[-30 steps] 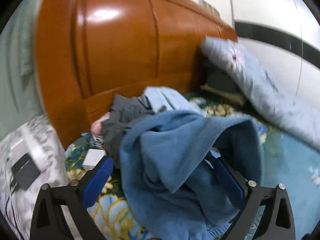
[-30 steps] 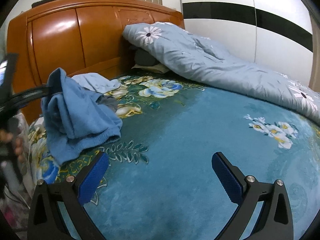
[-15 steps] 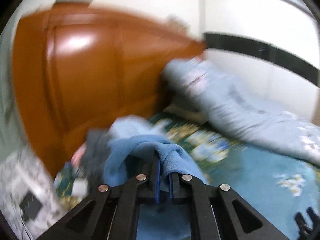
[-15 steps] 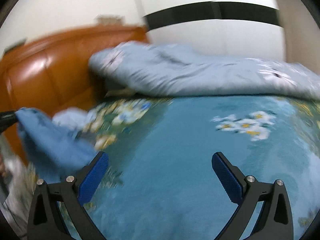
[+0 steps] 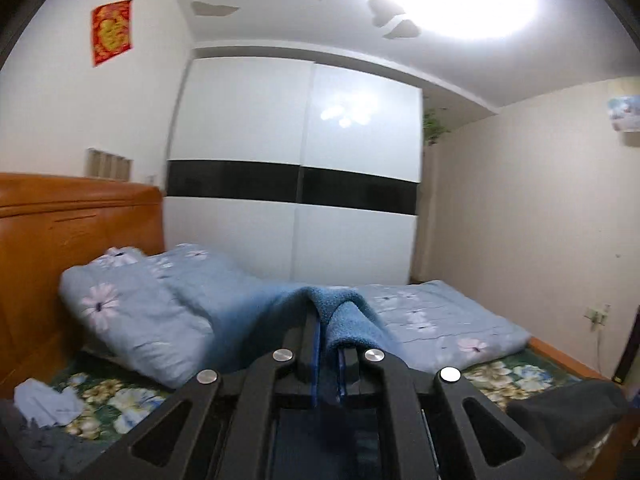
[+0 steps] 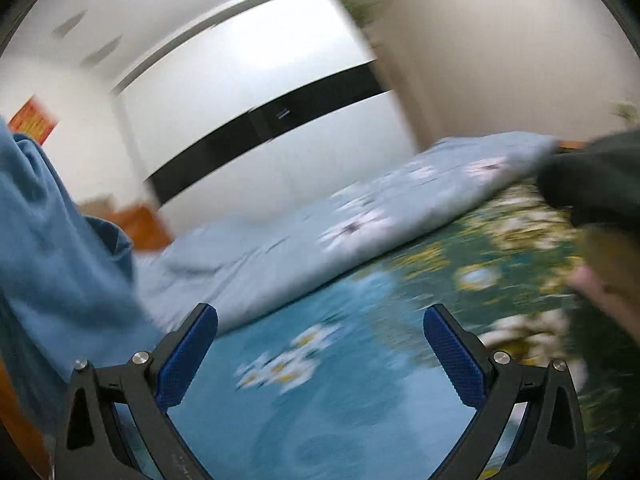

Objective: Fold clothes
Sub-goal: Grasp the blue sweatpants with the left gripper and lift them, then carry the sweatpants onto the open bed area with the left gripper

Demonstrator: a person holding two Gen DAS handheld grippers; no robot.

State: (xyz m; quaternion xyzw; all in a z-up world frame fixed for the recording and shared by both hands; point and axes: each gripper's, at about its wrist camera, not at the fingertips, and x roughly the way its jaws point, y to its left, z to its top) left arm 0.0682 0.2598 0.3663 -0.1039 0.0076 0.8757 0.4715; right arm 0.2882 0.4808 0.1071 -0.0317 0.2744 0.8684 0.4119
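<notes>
My left gripper (image 5: 329, 344) is shut on a fold of a blue fleece garment (image 5: 348, 316), which bulges up between the fingers and drapes over them. It is raised high, facing the wardrobe. In the right wrist view the same blue garment (image 6: 52, 248) hangs down the left side of the frame. My right gripper (image 6: 320, 344) is open over the blue floral bedspread (image 6: 340, 392), with nothing between its fingers. A pale blue cloth (image 5: 44, 402) and dark grey clothing (image 5: 36, 448) lie at the lower left in the left wrist view.
A light blue flowered duvet (image 5: 160, 312) is bunched along the far side of the bed, against the orange wooden headboard (image 5: 60, 224). A white wardrobe (image 5: 296, 176) with a black band stands behind. A dark sleeve (image 6: 596, 176) and a hand (image 6: 592, 284) show at the right.
The left gripper closed on the blue garment and lifted it off the pile, swinging up toward the wardrobe. The right gripper stayed open and swung right, tilting.
</notes>
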